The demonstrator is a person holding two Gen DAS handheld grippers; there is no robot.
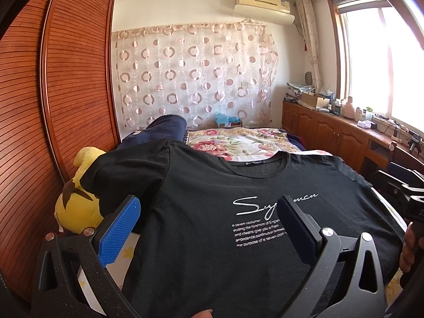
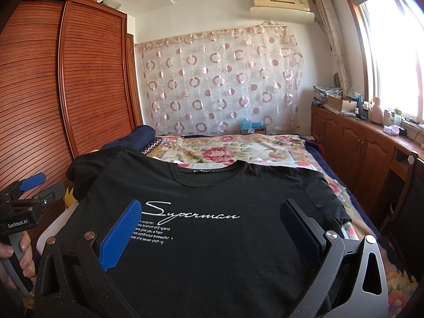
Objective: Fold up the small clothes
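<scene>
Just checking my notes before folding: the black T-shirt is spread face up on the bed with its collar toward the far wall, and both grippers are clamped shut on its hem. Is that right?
Not quite. The black T-shirt does lie face up on the bed, collar toward the far wall, but neither the left gripper nor the right gripper is shut: each wrist view shows its jaws spread wide above the shirt, holding nothing.

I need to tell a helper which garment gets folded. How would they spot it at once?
Look at the bed with the floral cover. The black T-shirt lies flat at its near end, neck towards the curtain; only it carries white script across its chest.
</scene>
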